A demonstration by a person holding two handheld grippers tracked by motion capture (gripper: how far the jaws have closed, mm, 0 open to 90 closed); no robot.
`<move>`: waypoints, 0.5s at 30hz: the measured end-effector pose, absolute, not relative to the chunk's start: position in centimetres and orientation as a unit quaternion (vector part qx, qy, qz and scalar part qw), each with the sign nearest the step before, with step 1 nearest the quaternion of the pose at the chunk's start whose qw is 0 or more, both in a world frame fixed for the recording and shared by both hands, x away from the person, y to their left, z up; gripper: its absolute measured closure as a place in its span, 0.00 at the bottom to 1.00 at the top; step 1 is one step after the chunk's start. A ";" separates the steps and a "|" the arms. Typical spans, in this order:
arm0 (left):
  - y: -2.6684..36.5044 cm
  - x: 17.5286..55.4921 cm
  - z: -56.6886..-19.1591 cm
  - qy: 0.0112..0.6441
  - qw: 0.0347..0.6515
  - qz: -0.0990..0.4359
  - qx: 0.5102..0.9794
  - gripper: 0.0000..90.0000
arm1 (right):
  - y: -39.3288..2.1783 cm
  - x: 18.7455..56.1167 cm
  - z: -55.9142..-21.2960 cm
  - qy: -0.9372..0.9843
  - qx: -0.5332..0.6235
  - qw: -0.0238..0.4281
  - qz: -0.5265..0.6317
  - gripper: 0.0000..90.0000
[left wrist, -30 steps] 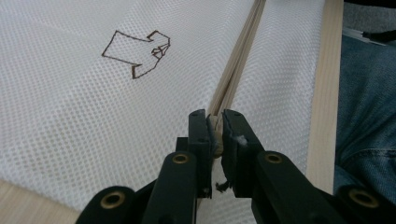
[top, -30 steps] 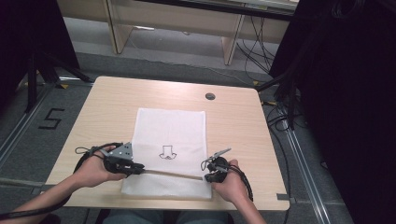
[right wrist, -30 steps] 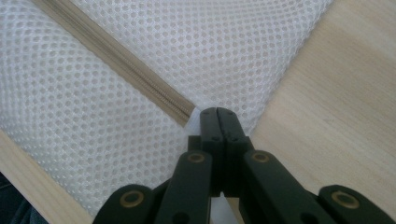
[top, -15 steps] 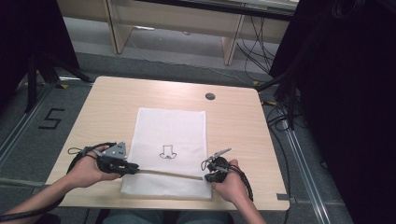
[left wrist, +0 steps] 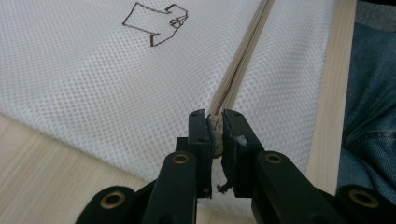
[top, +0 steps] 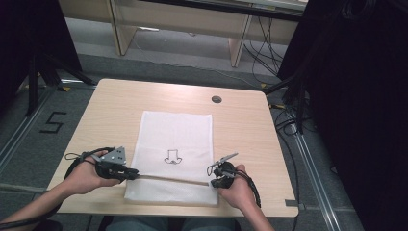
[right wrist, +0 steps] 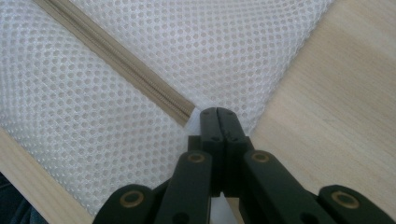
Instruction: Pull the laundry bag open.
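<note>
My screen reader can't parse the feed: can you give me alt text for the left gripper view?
The left tool has its two black jaws shut on the end of a beige zipper, probably its pull. The zipper runs away up the picture across a white mesh laundry bag bearing a black outline drawing. The bag lies on a light wooden table.

You've got a pale wooden table [top: 120, 103] with rounded corners, standing on a grey floor [top: 43, 110]. A round dark cap [top: 216, 99] sits in its top near the far edge. Flat on the wood lies a white mesh bag [top: 178, 137] — long side running away from you, its near edge close to yours — with a small black drawing [top: 172, 156] and a tan zipper [top: 168, 178] across its near part.
</note>
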State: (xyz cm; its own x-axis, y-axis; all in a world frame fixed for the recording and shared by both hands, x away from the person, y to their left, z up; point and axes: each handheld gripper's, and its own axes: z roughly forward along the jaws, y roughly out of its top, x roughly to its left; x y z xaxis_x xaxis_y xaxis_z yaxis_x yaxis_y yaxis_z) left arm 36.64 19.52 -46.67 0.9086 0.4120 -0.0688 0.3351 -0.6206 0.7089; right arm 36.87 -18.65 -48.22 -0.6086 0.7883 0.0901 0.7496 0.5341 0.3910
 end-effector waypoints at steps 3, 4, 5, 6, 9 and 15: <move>20.0 36.9 -46.6 0.203 0.378 0.055 0.902 0.91 | -18.6 36.8 -48.2 0.873 0.443 0.046 0.198 1.00; 20.0 36.7 -46.6 0.211 0.381 0.052 0.899 0.91 | -18.5 36.8 -48.2 0.871 0.447 0.041 0.199 1.00; 20.1 36.8 -46.5 0.208 0.377 0.056 0.901 0.91 | -18.6 36.9 -48.2 0.875 0.439 0.049 0.198 1.00; 20.1 36.8 -46.5 0.210 0.379 0.054 0.900 0.91 | -18.6 36.8 -48.2 0.873 0.442 0.045 0.199 1.00; 20.4 36.9 -46.5 0.206 0.370 0.063 0.904 0.91 | -18.6 36.9 -48.2 0.874 0.442 0.046 0.199 1.00; 21.8 37.1 -46.7 0.221 0.353 0.070 0.907 0.91 | -18.6 36.9 -48.2 0.875 0.439 0.048 0.198 1.00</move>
State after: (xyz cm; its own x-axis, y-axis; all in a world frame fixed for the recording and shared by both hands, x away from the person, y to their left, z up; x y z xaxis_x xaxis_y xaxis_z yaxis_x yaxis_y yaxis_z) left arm 37.07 21.79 -46.68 0.8928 0.4495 -0.0292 0.3510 -0.6538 0.6703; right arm 36.89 -18.64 -48.20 -0.6093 0.7878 0.0907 0.7501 0.5354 0.3882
